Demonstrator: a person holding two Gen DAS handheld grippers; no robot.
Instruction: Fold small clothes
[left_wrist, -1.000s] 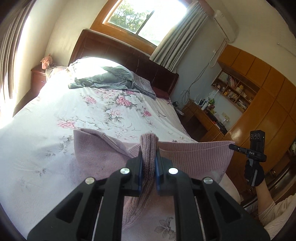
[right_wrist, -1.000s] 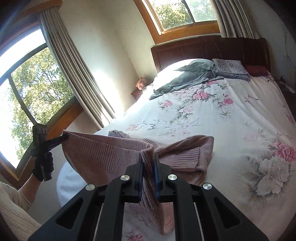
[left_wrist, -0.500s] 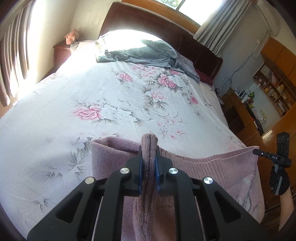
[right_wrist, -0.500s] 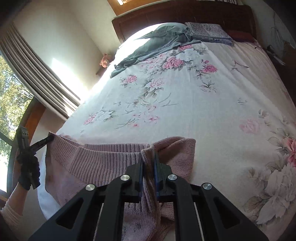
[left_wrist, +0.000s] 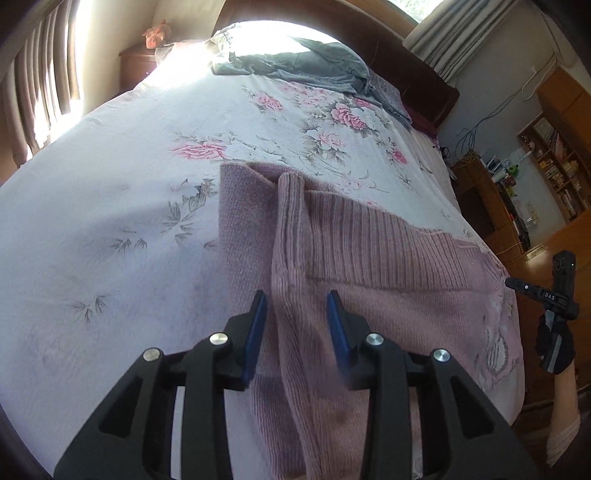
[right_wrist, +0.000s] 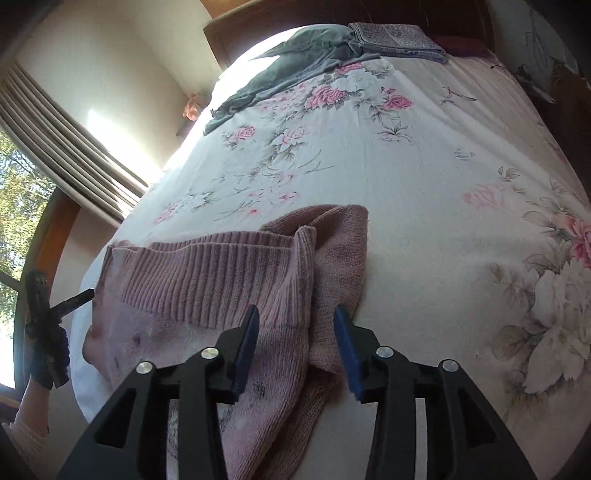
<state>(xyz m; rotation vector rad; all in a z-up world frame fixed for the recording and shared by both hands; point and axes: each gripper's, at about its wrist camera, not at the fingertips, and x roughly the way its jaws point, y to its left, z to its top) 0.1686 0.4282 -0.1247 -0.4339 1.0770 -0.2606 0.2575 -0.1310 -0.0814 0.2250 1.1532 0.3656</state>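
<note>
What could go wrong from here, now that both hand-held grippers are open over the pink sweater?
The pink sweater lies at the bed edge, part hanging over; it may slide off. A raised ridge of knit stands between the right hand-held gripper fingers and could set a crooked fold.

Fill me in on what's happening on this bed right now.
A person with a gripper in each hand is folding a pink knit sweater on the floral bedspread. The left gripper and right gripper are open, a ridge of sweater between each one's fingers. A grey garment lies by the headboard.
</note>
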